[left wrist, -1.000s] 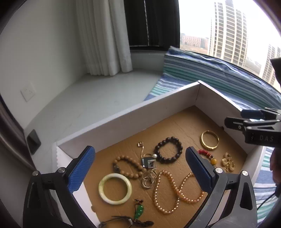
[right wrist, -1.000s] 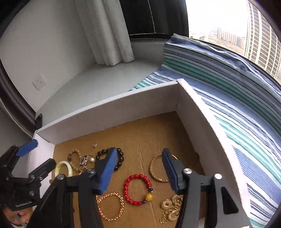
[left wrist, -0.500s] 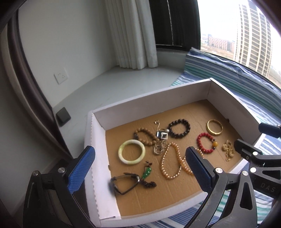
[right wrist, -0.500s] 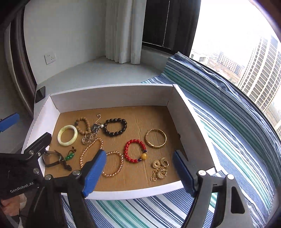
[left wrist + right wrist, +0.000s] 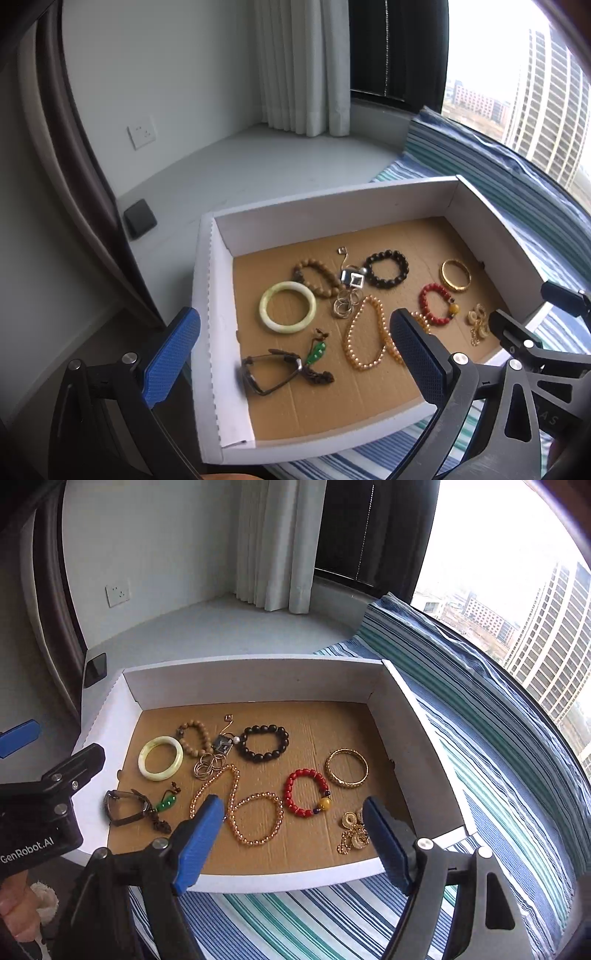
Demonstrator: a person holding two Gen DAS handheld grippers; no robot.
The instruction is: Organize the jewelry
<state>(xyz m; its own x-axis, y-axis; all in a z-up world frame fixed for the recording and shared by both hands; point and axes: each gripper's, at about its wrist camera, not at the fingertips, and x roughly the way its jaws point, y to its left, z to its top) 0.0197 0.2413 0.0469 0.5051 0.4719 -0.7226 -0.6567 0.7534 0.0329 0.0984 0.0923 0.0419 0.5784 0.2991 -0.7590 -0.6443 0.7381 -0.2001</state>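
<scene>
In the shallow white box (image 5: 258, 681) with a cardboard floor, the jewelry lies spread flat: from the left the dark cord piece (image 5: 125, 806) and the pale green bangle (image 5: 160, 757), then the tangle of silver rings (image 5: 207, 767) and the long pearl strand (image 5: 236, 805), then the red bead bracelet (image 5: 306, 792), the gold bangle (image 5: 346, 768) and the gold earrings (image 5: 354, 830). The left gripper (image 5: 291, 363) and the right gripper (image 5: 291, 843) both hang above the near edge with jaws wide apart and hold nothing, probably so that the whole box is in sight. Most pieces lie apart, but the rings, one pendant and the wooden beads (image 5: 194, 736) touch each other, so I cannot judge if sorting is finished or waiting.

Bright daylight from the overexposed window (image 5: 498, 572); soft shadows; strong fisheye bending, dark vignetted corners.
</scene>
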